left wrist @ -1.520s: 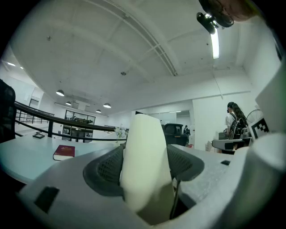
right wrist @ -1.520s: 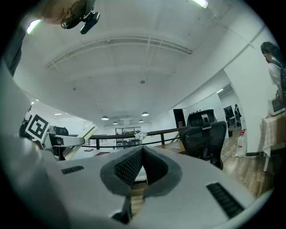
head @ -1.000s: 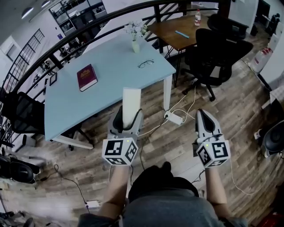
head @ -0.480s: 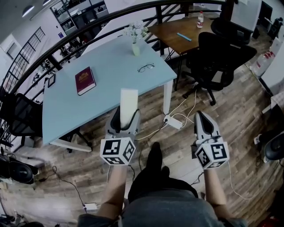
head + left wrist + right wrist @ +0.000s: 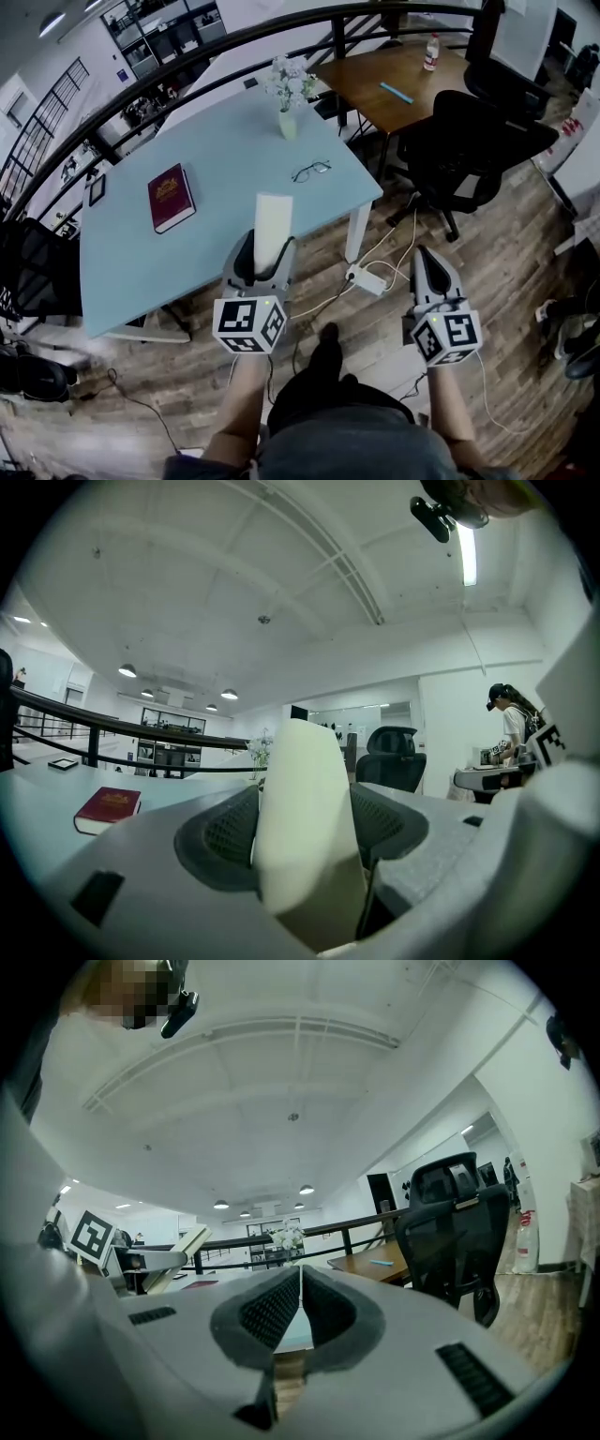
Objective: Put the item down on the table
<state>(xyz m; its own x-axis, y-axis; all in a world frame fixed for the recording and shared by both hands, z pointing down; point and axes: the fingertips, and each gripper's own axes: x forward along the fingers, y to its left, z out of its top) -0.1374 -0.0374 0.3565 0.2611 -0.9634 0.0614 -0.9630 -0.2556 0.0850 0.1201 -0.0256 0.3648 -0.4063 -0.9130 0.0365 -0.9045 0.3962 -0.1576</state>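
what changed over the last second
The person has stepped toward the light blue table, bringing the left gripper and its white block nearer its edge. Unchanged: left gripper clamped on the block, right gripper shut and empty, book and glasses untouched.

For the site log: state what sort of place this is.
Likely an open-plan office: a pale blue rectangular table, a black swivel office chair, and a brown wooden desk.

On the table (image 5: 225, 155), book (image 5: 171, 197) lies left, glasses (image 5: 309, 172) right; vase (image 5: 288, 123) stands behind the glasses.
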